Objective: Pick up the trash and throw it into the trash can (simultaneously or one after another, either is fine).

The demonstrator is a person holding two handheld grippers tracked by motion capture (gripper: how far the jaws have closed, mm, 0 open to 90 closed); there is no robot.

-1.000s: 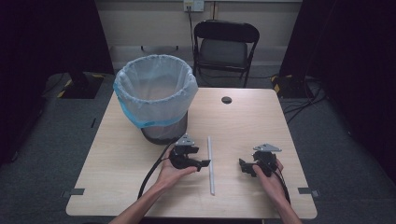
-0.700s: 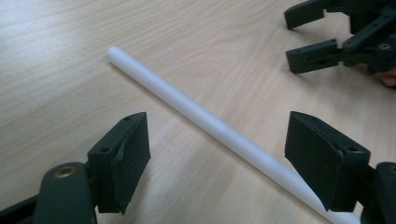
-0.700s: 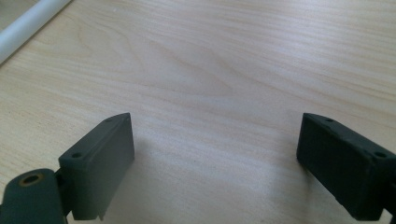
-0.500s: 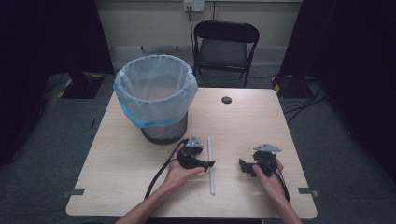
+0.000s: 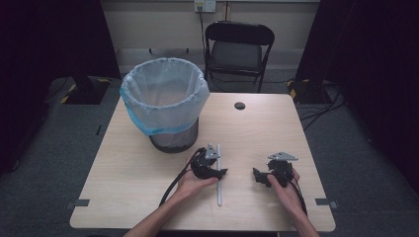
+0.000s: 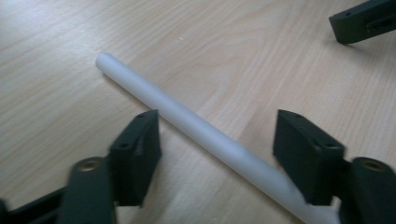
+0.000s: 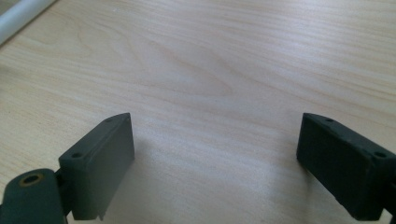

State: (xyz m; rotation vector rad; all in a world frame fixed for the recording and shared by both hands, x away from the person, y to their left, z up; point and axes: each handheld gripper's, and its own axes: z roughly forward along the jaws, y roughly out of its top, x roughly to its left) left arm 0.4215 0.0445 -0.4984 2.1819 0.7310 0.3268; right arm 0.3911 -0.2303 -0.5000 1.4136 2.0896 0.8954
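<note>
A long white rod (image 5: 219, 193) lies on the wooden table (image 5: 123, 163), running front to back between my two hands. My left gripper (image 5: 222, 173) is low over its middle. In the left gripper view the rod (image 6: 187, 119) runs aslant between the two black pads (image 6: 140, 154), with a gap on either side; the jaws have just been closing and do not press on it. My right gripper (image 5: 257, 177) rests to the right of the rod, open, with bare table between its pads (image 7: 100, 161). One end of the rod (image 7: 18, 16) shows at the top left of the right gripper view.
A dark waste bin (image 5: 165, 106) lined with a pale blue bag stands at the back left of the table. A small round hole (image 5: 239, 105) is in the tabletop at the back. A black folding chair (image 5: 238, 47) stands behind the table.
My left gripper has moved right and a little down until its jaws straddle the rod, and they stand narrower. The right gripper has kept still.
</note>
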